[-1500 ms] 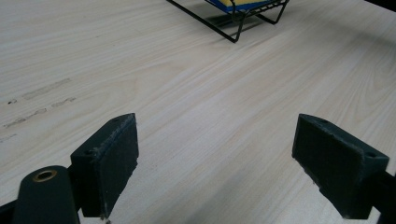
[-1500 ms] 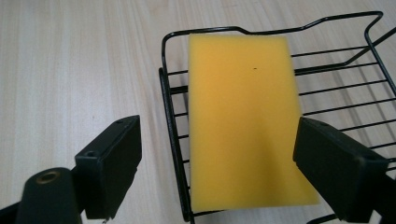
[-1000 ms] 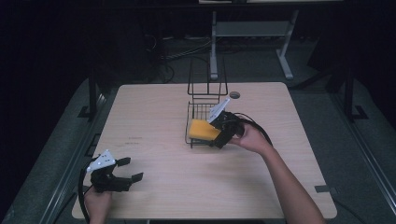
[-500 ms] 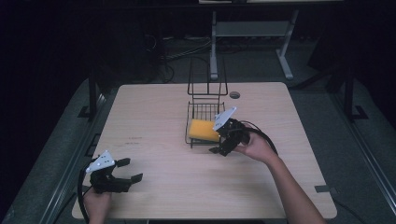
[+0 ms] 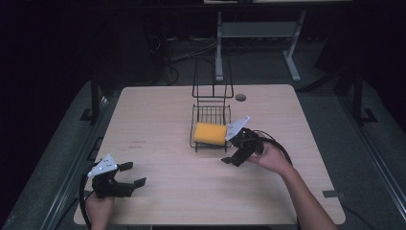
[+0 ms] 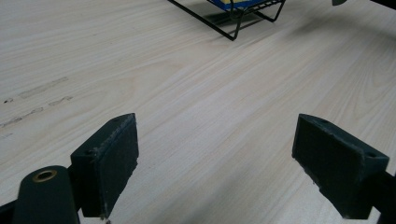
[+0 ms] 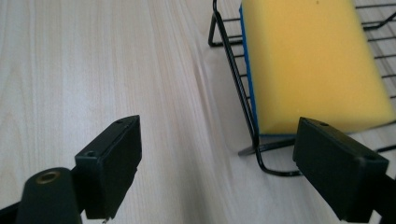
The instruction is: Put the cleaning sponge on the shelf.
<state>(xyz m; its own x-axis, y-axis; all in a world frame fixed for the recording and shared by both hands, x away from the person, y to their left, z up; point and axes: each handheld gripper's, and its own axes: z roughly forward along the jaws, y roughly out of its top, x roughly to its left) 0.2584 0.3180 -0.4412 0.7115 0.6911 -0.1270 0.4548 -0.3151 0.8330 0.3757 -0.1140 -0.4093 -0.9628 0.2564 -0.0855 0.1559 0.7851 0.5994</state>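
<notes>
The yellow rectangular sponge with a blue underside point(image 5: 209, 133) lies in the black wire rack point(image 5: 211, 114) at table centre. The right gripper point(image 5: 238, 154), at the rack's four o'clock, is spread and empty; to finish well, I'd draw it clear without snagging wire. The left gripper point(image 5: 125, 178) rests spread at seven o'clock on the pale wooden table point(image 5: 167, 110).

Bare table point(image 5: 163, 120) lay open ahead of my left gripper point(image 5: 129, 175), jaws wide with nothing between them, so I had a free path forward to the wire rack point(image 5: 210, 122), well apart. My right gripper point(image 5: 233, 155) hung spread just beside the rack's front corner; its black rim wire point(image 7: 238, 88) and foot stood between my jaws, blocking a straight advance. The yellow sponge point(image 7: 310, 60) filled the rack's front basket, while the tabletop on the other side of that rim was open.
</notes>
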